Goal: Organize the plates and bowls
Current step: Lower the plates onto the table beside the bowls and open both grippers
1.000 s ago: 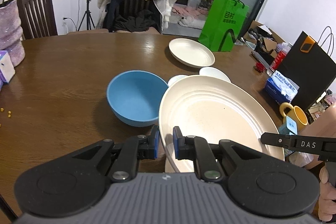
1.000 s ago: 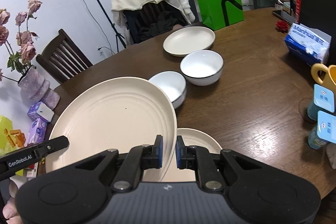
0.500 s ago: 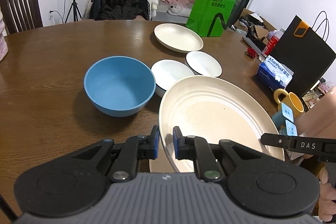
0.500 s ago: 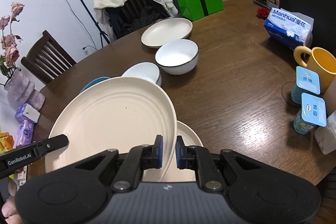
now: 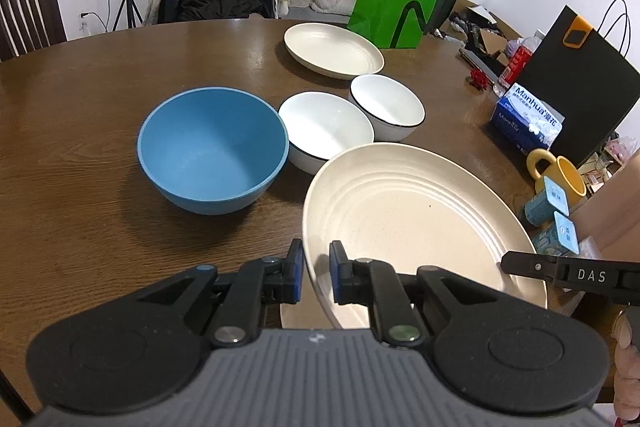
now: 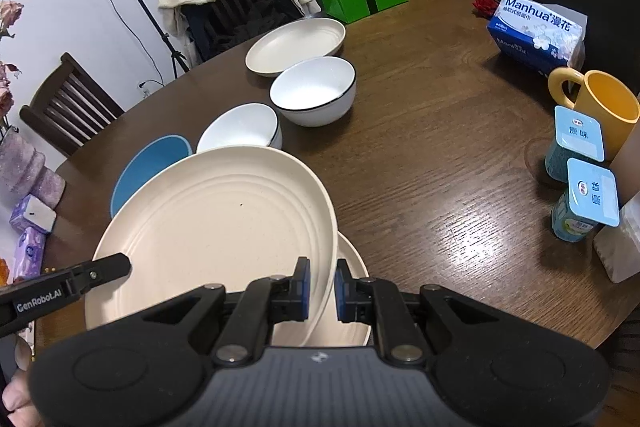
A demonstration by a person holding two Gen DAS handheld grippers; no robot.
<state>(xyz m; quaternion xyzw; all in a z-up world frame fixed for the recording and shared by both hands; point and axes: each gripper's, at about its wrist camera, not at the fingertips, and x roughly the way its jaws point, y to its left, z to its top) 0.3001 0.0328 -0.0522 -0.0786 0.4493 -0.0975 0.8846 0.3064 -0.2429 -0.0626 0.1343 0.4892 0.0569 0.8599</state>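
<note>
**2 grippers hold 1 large plate**

The left gripper (image 5: 316, 273) and the right gripper (image 6: 320, 287) each clamp opposite rims of the large cream plate (image 5: 404, 215). It hangs tilted over a second cream plate (image 6: 352, 307) on the wooden table (image 6: 420, 147), near the blue bowl (image 5: 212, 147).

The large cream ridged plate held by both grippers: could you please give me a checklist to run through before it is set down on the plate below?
1. Left gripper shut on the large cream ridged plate: ok.
2. Right gripper shut on its opposite rim: ok.
3. Smaller cream plate lies directly below: ok.
4. Plate already resting on it: cannot tell; the held plate is tilted.
5. Blue bowl and the nearer white bowl clear of the held rim: ok.
6. Yoghurt cups clear of the drop spot: ok.
</note>
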